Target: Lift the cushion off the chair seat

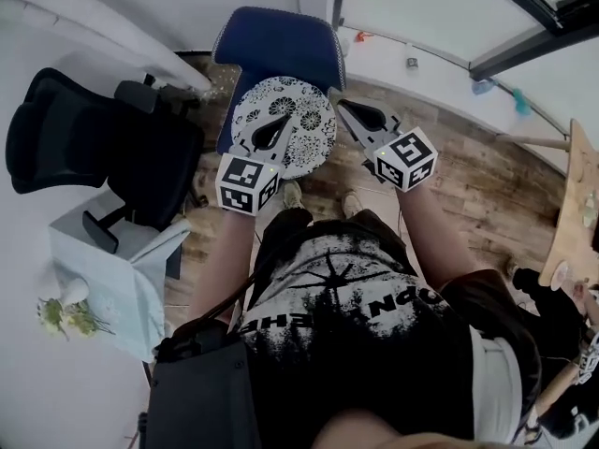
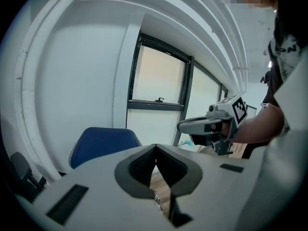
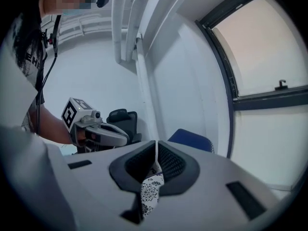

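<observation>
A round white cushion [image 1: 288, 122] with a black flower pattern is held at the front of the blue chair [image 1: 277, 47], over its seat. My left gripper [image 1: 273, 136] is shut on the cushion's near left part. My right gripper [image 1: 348, 112] is shut on its right edge. In the right gripper view, patterned cloth [image 3: 151, 189] is pinched between the closed jaws of the right gripper [image 3: 156, 146]. In the left gripper view, the left gripper [image 2: 156, 148] is closed, with a sliver of patterned cloth [image 2: 158, 202] low in the gap. Whether the cushion still touches the seat is hidden.
A black office chair [image 1: 94, 148] stands to the left, beside a pale cabinet [image 1: 131, 288] with a small white vase of flowers [image 1: 65, 305]. A wooden table edge [image 1: 573, 215] is at the right. A white wall with windows lies behind the blue chair. The person's shoes are on the wood floor [image 1: 468, 171].
</observation>
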Motion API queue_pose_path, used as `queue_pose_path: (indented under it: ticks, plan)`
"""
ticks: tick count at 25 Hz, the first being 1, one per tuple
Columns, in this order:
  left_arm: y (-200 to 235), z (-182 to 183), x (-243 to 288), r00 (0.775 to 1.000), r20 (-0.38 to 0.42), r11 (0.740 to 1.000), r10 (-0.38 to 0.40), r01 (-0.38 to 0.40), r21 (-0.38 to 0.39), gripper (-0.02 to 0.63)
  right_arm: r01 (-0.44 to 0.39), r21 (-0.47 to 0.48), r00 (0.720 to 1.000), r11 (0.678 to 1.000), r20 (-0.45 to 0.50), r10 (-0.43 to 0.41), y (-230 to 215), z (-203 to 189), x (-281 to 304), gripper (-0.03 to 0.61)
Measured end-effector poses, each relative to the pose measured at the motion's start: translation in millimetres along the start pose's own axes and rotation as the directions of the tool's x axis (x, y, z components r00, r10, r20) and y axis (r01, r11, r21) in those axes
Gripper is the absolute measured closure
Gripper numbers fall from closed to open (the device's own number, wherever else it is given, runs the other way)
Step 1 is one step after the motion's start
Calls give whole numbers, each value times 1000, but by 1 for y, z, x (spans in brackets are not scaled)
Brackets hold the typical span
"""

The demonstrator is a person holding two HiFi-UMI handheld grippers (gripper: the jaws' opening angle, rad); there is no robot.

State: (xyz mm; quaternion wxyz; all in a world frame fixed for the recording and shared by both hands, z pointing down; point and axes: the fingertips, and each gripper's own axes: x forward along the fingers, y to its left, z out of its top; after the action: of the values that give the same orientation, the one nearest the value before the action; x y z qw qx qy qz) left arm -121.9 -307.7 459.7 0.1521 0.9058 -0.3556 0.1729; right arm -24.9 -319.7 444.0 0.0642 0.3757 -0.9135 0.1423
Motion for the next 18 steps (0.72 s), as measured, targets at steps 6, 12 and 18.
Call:
queue_pose_path:
  ticks: [6, 12, 18]
  plan:
    - [0, -17, 21, 997, -43, 998, -63, 62, -11, 601, 38, 41, 996, 998, -85, -34, -8, -40, 7, 557]
    - [-1, -44, 40, 991, -105, 996, -86, 83, -36, 601, 80, 102, 980, 992, -190, -60, -26, -101, 12, 556]
    - [12, -69, 57, 987, -143, 995, -79, 69, -68, 601, 115, 165, 952, 980, -301, -61, -46, -169, 29, 486]
